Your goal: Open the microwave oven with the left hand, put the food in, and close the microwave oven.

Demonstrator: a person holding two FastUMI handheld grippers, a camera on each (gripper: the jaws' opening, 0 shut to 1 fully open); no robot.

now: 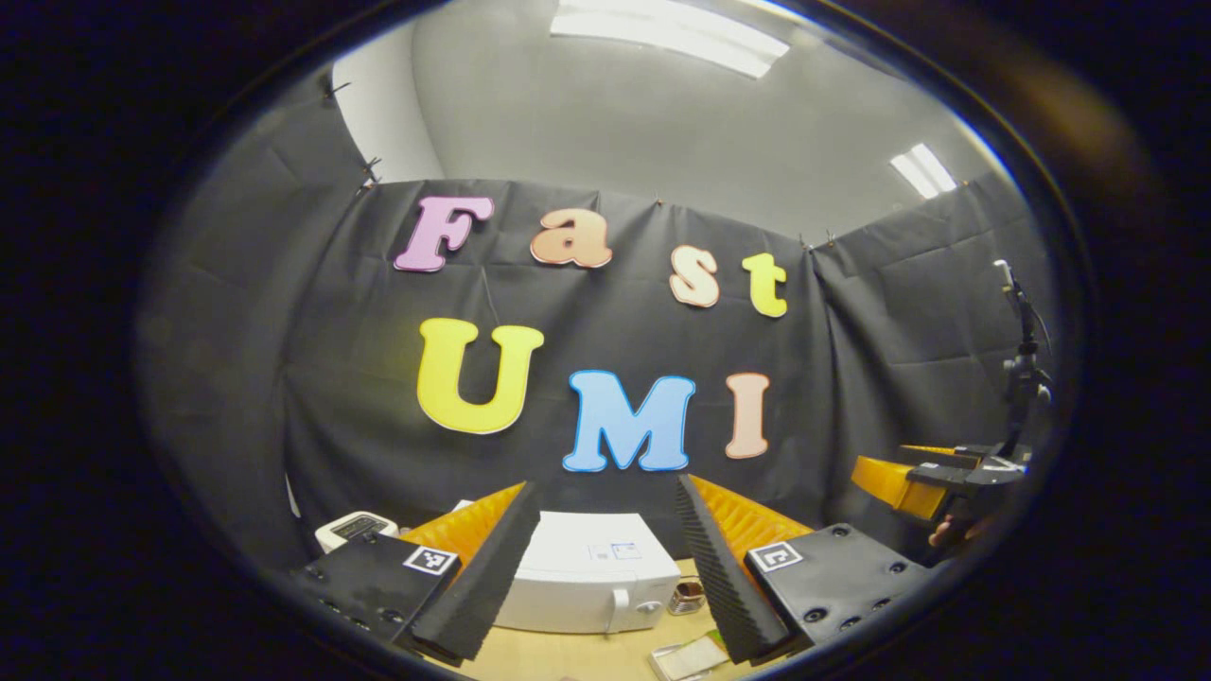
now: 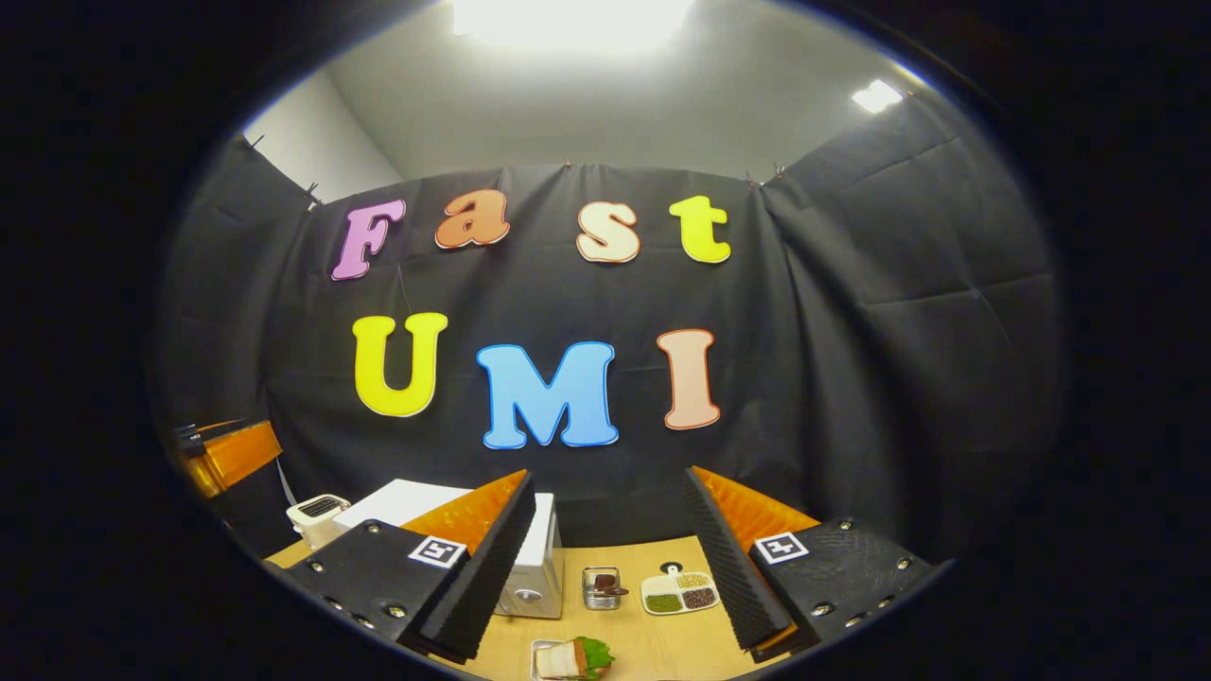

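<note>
The white microwave [image 1: 587,577] stands on the wooden table [image 1: 568,657] straight ahead of my left gripper [image 1: 605,492], its door shut and the handle [image 1: 620,610] on its right side. The left gripper hovers above and short of it, open and holding nothing. In the right gripper view the microwave [image 2: 532,567] lies at lower left. The food, a sandwich with lettuce on a small tray [image 2: 570,658], rests near the table's front edge, below my right gripper [image 2: 607,478], which is open with nothing between its fingers. The right gripper [image 1: 932,478], held by a hand, also appears at far right.
A white toaster [image 2: 317,515] sits left of the microwave. A small metal cup [image 2: 602,586] and a divided plate of beans [image 2: 679,591] stand on the table [image 2: 653,643] right of the microwave. The left gripper [image 2: 222,454] shows at far left. Black cloth walls the booth.
</note>
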